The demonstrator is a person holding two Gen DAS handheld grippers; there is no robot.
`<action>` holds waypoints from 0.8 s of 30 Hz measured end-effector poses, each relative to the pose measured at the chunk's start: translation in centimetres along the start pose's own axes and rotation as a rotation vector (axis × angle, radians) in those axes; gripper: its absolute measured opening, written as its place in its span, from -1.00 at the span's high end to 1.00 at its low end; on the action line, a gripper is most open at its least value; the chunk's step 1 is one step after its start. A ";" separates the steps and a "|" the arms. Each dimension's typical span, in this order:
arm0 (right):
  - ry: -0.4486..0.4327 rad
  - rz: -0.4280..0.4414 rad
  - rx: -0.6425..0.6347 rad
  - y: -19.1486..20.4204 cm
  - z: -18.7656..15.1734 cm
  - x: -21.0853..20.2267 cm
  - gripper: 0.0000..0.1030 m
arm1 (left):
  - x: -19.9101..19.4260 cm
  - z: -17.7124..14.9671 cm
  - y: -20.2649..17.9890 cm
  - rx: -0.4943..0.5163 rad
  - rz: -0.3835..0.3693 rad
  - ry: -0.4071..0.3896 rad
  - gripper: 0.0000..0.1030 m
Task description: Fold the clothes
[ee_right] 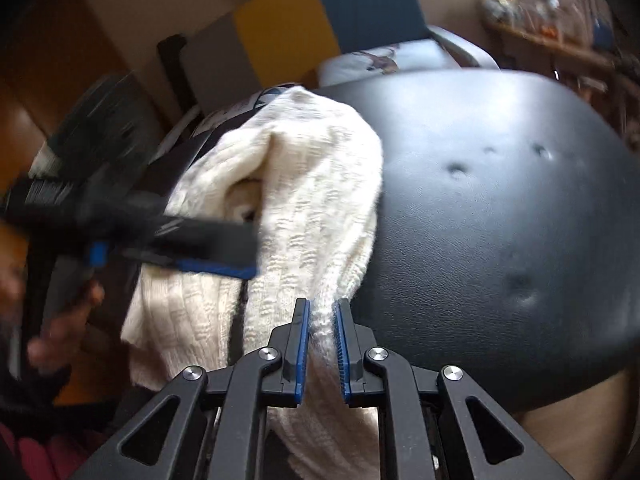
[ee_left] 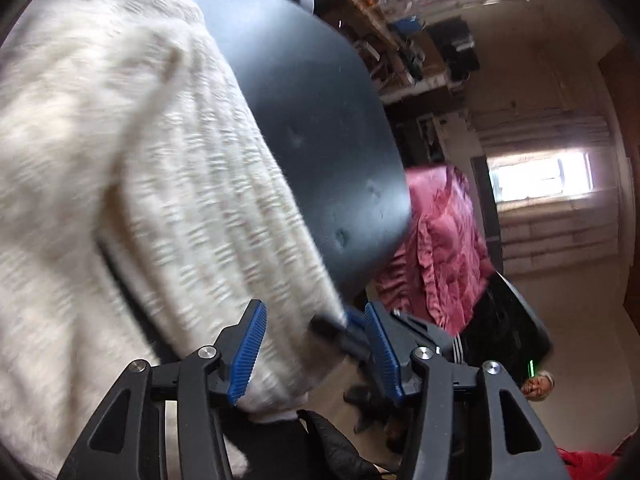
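A cream knit sweater [ee_left: 120, 184] lies bunched over the left side of a black padded seat [ee_left: 320, 140]. My left gripper [ee_left: 316, 344] is open, and a fold of the sweater runs between its wide-apart blue pads [ee_left: 248, 352]. In the right wrist view my right gripper [ee_right: 323, 344] is shut on a narrow ridge of the sweater [ee_right: 304, 184] at the near edge of the seat [ee_right: 500, 208]. There the left gripper [ee_right: 248, 256] shows blurred at the left, over the sweater, held by a hand [ee_right: 60, 320]. The right gripper's tip [ee_left: 340, 332] shows between my left fingers.
A pink garment [ee_left: 436, 248] hangs beyond the seat, under a bright window [ee_left: 540, 178]. A cluttered shelf [ee_left: 400, 40] runs along the far wall. A chair with a yellow and blue back [ee_right: 320, 20] stands behind the seat. Red cloth [ee_left: 592, 460] lies at the lower right.
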State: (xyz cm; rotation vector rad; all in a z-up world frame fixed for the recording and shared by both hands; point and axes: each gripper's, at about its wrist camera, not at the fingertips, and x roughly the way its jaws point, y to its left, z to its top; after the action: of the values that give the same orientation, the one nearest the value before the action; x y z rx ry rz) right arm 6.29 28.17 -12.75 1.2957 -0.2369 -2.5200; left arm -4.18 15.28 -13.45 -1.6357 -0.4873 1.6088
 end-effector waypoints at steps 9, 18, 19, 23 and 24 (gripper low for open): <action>-0.006 -0.005 -0.111 2.3 -0.8 1.4 0.73 | 3.6 2.2 0.0 -0.029 0.178 0.095 0.06; 0.029 0.029 0.097 -2.2 -1.7 1.4 -0.34 | 2.9 1.3 3.5 -0.082 0.119 0.019 0.67; 0.026 0.044 0.123 -2.6 -1.7 1.2 -0.34 | 2.8 1.2 3.4 -0.067 0.130 0.018 0.68; 0.013 0.099 0.207 -4.0 -1.7 0.4 -0.37 | 3.4 1.3 2.8 -0.049 0.164 0.037 0.66; 0.013 0.100 0.202 -4.0 -1.4 0.3 -0.43 | 3.5 1.3 2.6 -0.045 0.173 0.042 0.65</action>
State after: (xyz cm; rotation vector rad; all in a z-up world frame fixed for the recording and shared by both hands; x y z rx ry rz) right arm 6.52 31.87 -14.89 1.3363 -0.5521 -2.4537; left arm -5.64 16.55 -17.58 -1.7825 -0.3711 1.6953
